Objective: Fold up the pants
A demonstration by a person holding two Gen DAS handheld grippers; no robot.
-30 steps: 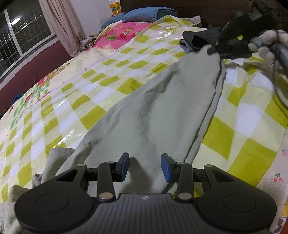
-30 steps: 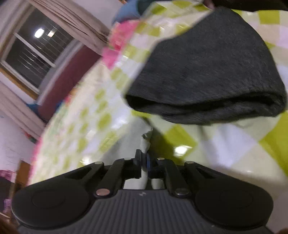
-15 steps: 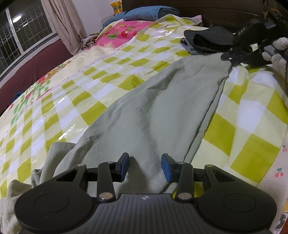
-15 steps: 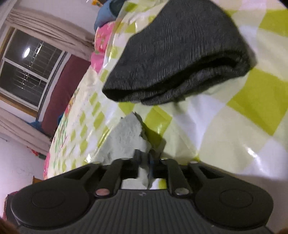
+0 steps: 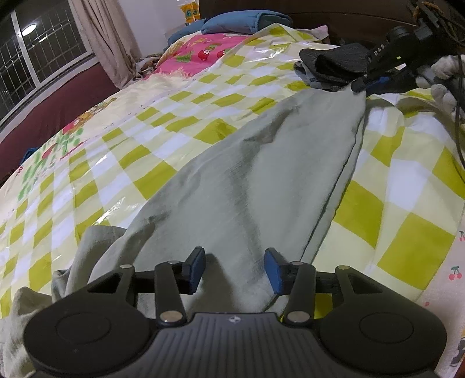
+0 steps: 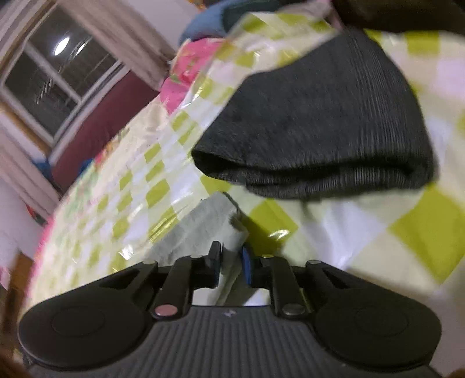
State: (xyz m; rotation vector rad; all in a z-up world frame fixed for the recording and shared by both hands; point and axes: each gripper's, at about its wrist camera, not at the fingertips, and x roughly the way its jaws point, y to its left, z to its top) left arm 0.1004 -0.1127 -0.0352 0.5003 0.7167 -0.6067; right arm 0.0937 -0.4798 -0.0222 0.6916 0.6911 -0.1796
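Pale grey-green pants [image 5: 255, 174] lie stretched along the checked bedsheet [image 5: 122, 136], legs stacked, running away from me toward the far right. My left gripper [image 5: 234, 267] is open, its blue pads hovering over the near end of the pants. My right gripper [image 6: 231, 269] has its jaws slightly parted around the far corner of the pants [image 6: 212, 221]; it also shows in the left wrist view [image 5: 375, 83] at the far end of the cloth. The waist end bunches at the lower left [image 5: 87, 261].
A folded dark grey garment [image 6: 319, 116] lies just beyond the far pants corner, also in the left wrist view [image 5: 334, 65]. A pink patterned cover [image 5: 203, 52] and blue pillows [image 5: 241, 23] lie at the bed's far end. A window and curtain stand at left.
The right gripper lowered the far pants end onto the bed, stretching the cloth flat, and its jaws have parted slightly. The left gripper stayed open over the near end.
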